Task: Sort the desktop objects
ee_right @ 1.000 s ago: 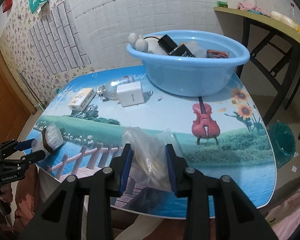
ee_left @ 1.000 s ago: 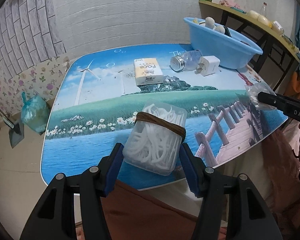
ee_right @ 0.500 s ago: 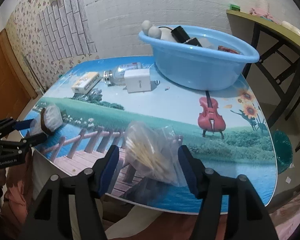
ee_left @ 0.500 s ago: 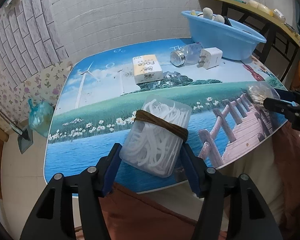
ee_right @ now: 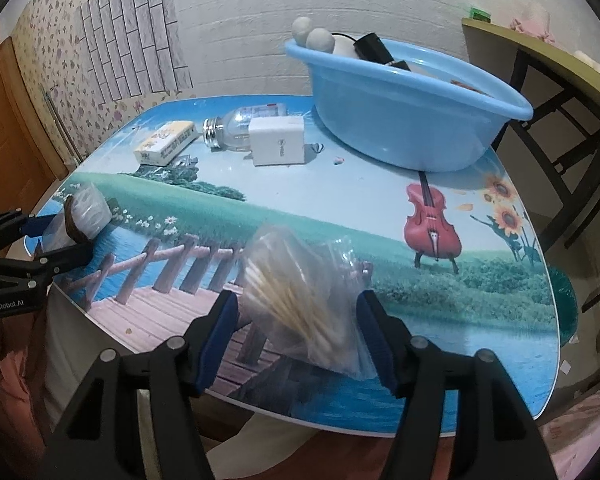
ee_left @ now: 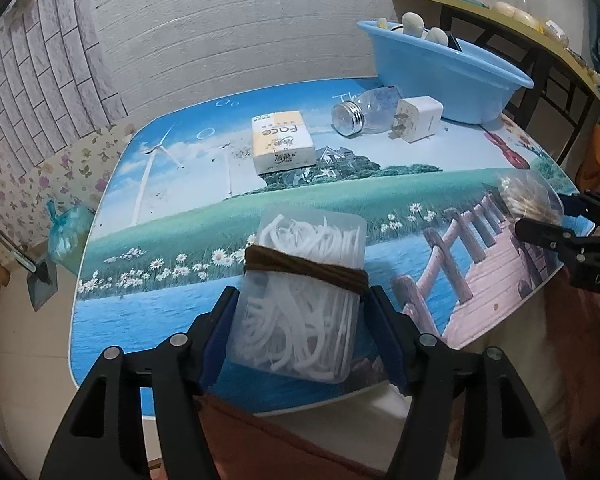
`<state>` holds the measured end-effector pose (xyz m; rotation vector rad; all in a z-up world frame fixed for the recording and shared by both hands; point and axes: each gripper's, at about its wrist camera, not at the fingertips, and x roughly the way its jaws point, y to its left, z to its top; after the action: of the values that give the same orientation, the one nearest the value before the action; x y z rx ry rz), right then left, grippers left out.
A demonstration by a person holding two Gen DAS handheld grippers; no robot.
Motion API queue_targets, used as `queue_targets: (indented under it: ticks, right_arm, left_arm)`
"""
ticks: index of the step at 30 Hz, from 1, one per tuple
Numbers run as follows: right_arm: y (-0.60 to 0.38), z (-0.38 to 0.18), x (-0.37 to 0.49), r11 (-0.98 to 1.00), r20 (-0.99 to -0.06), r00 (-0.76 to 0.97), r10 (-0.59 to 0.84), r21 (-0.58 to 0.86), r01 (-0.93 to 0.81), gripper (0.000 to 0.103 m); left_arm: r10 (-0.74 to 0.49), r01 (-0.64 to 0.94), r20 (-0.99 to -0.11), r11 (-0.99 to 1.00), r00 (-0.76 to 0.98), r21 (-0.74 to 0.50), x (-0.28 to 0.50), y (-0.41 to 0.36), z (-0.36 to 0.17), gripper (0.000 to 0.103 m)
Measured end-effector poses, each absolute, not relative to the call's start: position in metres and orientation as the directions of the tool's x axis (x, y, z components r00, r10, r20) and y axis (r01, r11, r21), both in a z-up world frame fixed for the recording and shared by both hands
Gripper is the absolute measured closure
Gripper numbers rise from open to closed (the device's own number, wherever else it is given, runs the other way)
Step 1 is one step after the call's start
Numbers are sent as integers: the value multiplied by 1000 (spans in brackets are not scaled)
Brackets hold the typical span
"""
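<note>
Blue basin [ee_right: 400,120] far ahead of both fingertips, already part-filled; tissue pack [ee_left: 282,146], bottle [ee_left: 364,114] and charger [ee_left: 418,118] short of it, unsorted. Floss box [ee_left: 300,320] between left gripper [ee_left: 302,296] fingers, bag of sticks [ee_right: 296,320] between right gripper [ee_right: 298,300] fingers: both pairs just spread, pressing nothing.

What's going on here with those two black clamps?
A person is sorting desk clutter with a hand-held tool in each hand. The left tool straddles a clear box of floss picks, the right tool a clear bag of thin wooden sticks; both lie on the table near its front edge. Both tools' jaws have just been opening, so neither thing is gripped. The blue basin at the back already holds several items.
</note>
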<state>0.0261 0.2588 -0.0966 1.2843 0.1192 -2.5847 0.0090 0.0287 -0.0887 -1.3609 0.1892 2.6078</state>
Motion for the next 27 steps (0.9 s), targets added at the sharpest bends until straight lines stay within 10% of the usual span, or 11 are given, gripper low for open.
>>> queue_targets:
  ticks: [11,17,27]
  right_arm:
    - [255,-101,25,-961,-783,-593,-189,24,274,23]
    - [252,-103,24,-959,-784,-591,-191,22,281,5]
    - [260,-105,22,-975,-784,-601,-152,18,223,0]
  left_arm:
    - [132,-205,-798,-979,-589,-10,7,25,-94,30]
    - [131,-196,-802,-981,-583,-18,4,24,-100,0]
    - [131,-182,-796,-983,-592,-26,5,24,-100,0]
